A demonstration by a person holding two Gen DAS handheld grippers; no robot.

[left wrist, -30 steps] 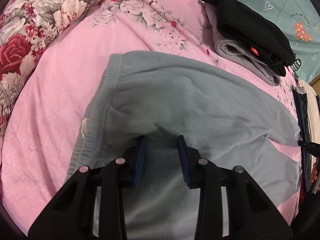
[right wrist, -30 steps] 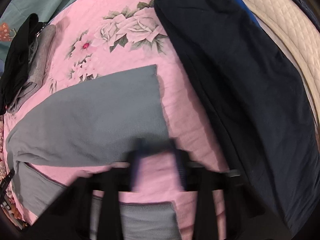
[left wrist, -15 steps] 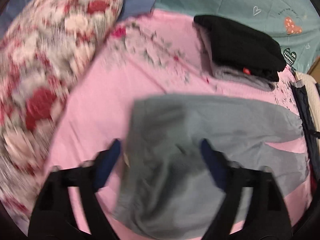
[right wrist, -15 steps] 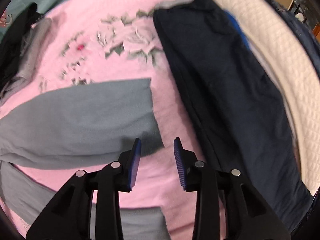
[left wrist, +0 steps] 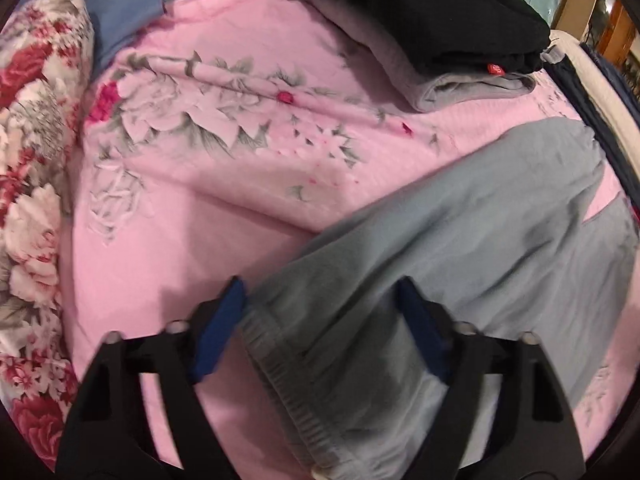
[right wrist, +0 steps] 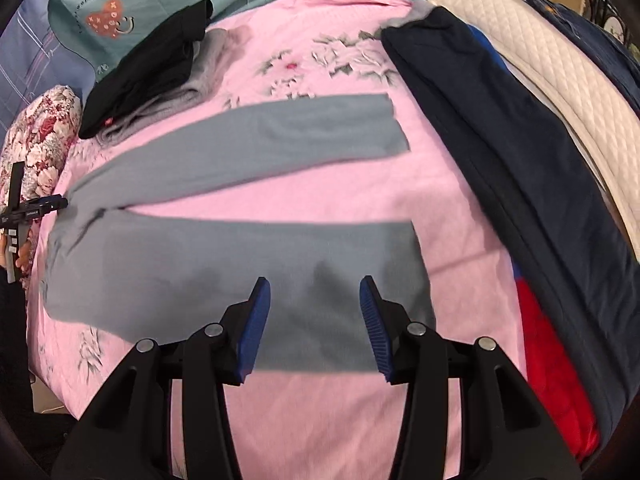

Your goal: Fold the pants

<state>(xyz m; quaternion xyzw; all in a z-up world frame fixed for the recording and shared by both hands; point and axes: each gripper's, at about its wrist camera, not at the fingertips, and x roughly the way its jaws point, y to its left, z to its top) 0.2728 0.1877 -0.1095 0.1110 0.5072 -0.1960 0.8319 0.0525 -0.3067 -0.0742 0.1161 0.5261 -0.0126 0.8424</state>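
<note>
Pants (right wrist: 224, 264) are lying flat on the pink floral bedspread (right wrist: 320, 408), both legs spread apart in a narrow V, which I'm guessing is so each leg can be lined up before the fold. I'm hovering the right tool (right wrist: 314, 320) just over the near leg's cuff end, fingers wide apart and gripping nothing, probably getting set to pinch that cuff. On the other side I'm holding the left tool (left wrist: 320, 328) over the waistband (left wrist: 288, 384), also spread open with the ribbed edge sitting between the blue pads (left wrist: 218, 330), not clamped on anything.

Going further out, the far leg (right wrist: 256, 140) is stretching toward the dark navy garment (right wrist: 520, 168) running along the right side of the bed, near it but not touching. Beyond that there's a white quilted blanket (right wrist: 552, 68). Up at the back a black folded piece (right wrist: 148, 68) is sitting on top of a grey one (right wrist: 188, 92), so that's looking like the finished pile. Floral pillow (left wrist: 36, 184) is off to the left edge.

My read: folding itself isn't started yet, one leg needs bringing over the other first.
</note>
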